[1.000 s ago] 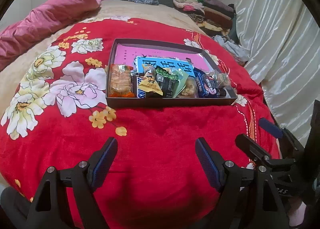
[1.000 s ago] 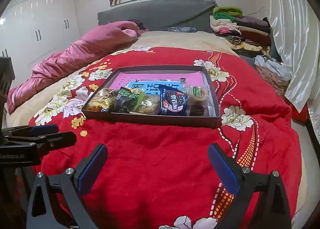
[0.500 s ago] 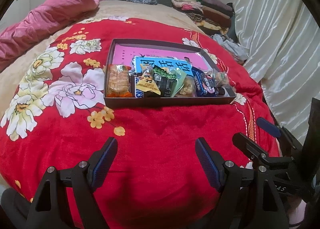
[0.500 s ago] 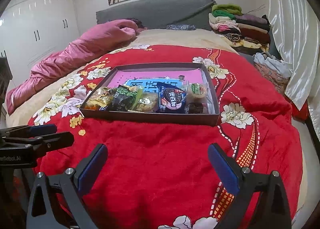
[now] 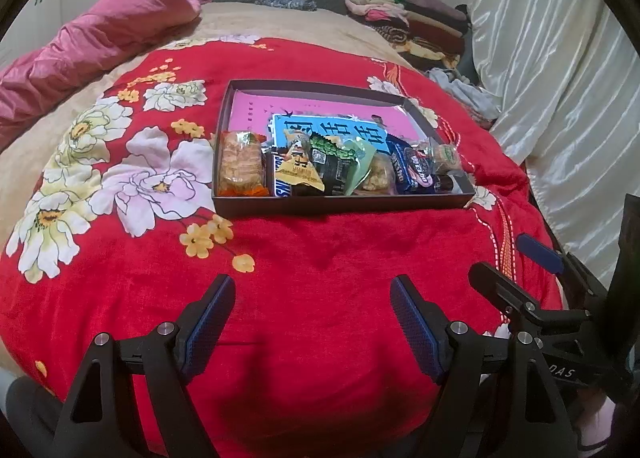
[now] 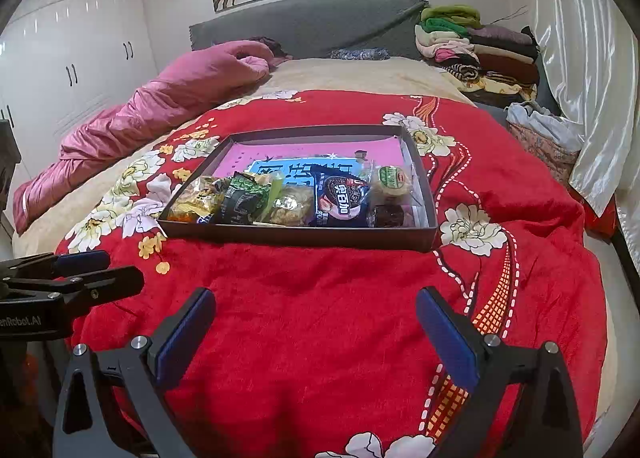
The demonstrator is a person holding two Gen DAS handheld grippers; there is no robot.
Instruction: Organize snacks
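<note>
A shallow dark box (image 5: 344, 205) (image 6: 296, 236) with a pink lining lies on the red flowered blanket, holding several snack packets in a row along its near wall. Among them are an orange cracker pack (image 5: 241, 164), a yellow triangular pack (image 5: 300, 172), a green-black pack (image 6: 244, 198) and a dark cookie pack (image 6: 342, 200). A blue packet (image 5: 332, 130) lies behind them. My left gripper (image 5: 312, 298) hovers open over the bare blanket, short of the box. My right gripper (image 6: 316, 310) is also open and holds nothing, likewise short of the box.
A pink quilt (image 6: 160, 106) is bunched at the bed's left side. Folded clothes (image 6: 476, 46) are stacked at the far right by the grey headboard (image 6: 320, 24). White curtains (image 5: 560, 78) hang along the right. The other gripper shows at each view's edge.
</note>
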